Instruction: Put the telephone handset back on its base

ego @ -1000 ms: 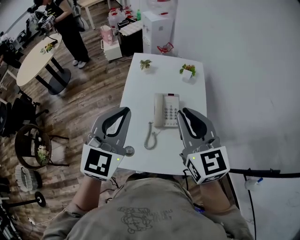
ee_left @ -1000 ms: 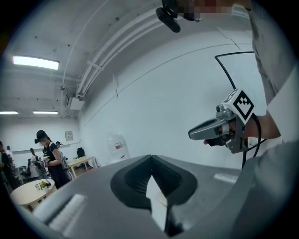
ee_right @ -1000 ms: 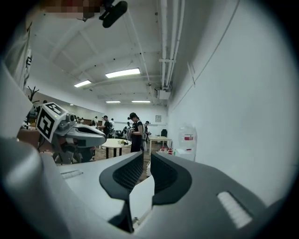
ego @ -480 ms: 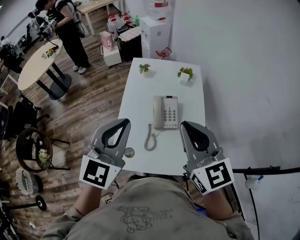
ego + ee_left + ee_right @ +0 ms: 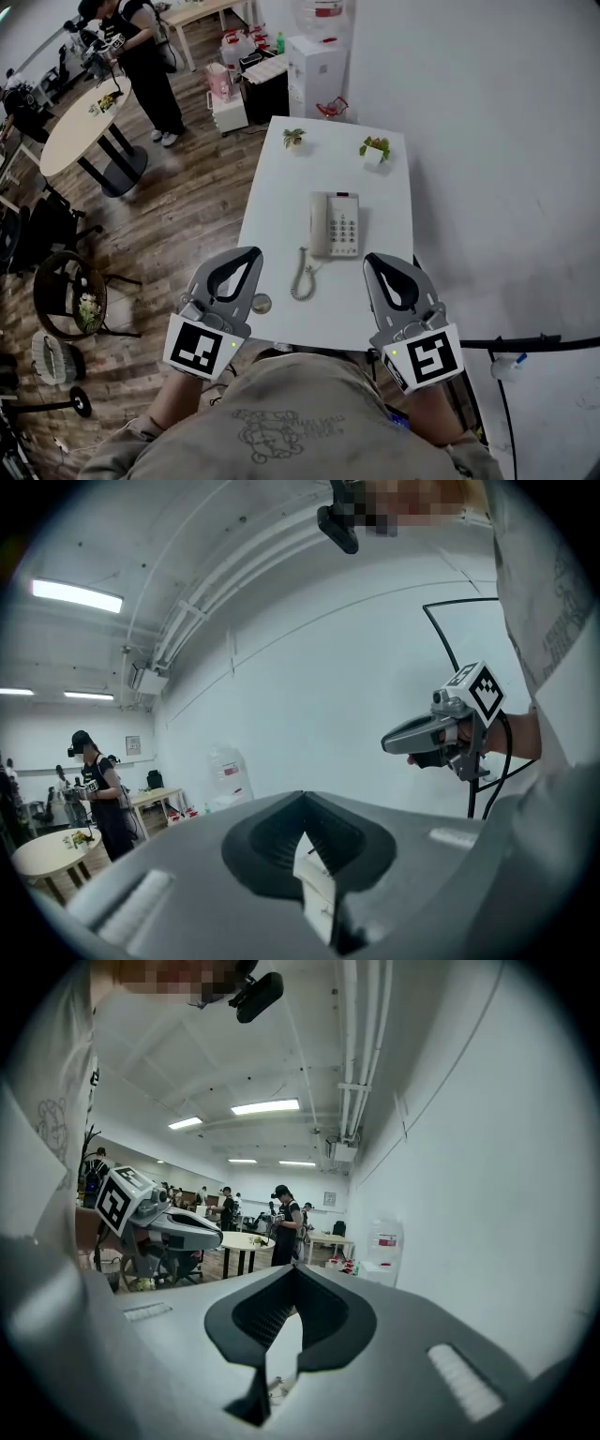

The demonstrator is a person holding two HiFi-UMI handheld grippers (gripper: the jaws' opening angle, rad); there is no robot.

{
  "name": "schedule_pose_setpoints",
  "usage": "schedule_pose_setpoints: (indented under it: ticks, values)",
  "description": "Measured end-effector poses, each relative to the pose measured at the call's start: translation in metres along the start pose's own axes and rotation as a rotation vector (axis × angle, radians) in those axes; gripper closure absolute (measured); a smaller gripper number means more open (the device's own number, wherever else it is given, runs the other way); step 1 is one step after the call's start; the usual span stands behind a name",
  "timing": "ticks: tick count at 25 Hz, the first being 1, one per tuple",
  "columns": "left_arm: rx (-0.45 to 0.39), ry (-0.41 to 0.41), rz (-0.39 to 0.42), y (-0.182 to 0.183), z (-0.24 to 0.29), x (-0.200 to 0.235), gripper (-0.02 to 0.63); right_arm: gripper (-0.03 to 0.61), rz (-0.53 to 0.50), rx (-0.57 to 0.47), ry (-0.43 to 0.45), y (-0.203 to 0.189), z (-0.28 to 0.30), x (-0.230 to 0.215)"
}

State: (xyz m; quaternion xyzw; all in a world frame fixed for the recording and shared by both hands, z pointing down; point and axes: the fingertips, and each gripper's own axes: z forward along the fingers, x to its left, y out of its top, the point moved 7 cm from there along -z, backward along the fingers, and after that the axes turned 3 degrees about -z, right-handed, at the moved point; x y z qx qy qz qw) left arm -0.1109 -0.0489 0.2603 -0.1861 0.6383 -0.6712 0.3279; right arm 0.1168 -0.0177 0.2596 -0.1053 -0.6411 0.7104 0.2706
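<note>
A beige telephone [image 5: 336, 223] lies in the middle of the white table [image 5: 281, 202]. Its handset [image 5: 321, 225] rests along the left side of the base, and the coiled cord [image 5: 302, 274] trails toward the near edge. My left gripper [image 5: 250, 255] hovers over the table's near left edge, shut and empty. My right gripper [image 5: 373, 262] hovers just short of the phone's near right corner, also shut and empty. The left gripper view shows its joined tips [image 5: 302, 801] and the right gripper [image 5: 441, 735] against the wall. The right gripper view shows its own joined tips [image 5: 293, 1274] and the left gripper [image 5: 173, 1224].
Two small potted plants [image 5: 294, 137] [image 5: 376, 146] stand at the table's far end. A water dispenser [image 5: 314, 52] is behind it. A round table [image 5: 80, 117] with a person [image 5: 145, 61] beside it and a chair [image 5: 66, 292] occupy the wood floor to the left. A black cable [image 5: 525, 345] runs on the right.
Both grippers have drawn back from beside the phone toward the table's near edge. The phone has not moved.
</note>
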Motion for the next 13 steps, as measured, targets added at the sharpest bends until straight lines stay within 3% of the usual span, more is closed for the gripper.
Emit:
schedule_pose_setpoints:
  ticks: [13]
  values:
    - [-0.006, -0.006, 0.022, 0.0063, 0.0043, 0.0051, 0.614, 0.551, 0.022, 0.005, -0.024, -0.0085, 0.0101, -0.0047]
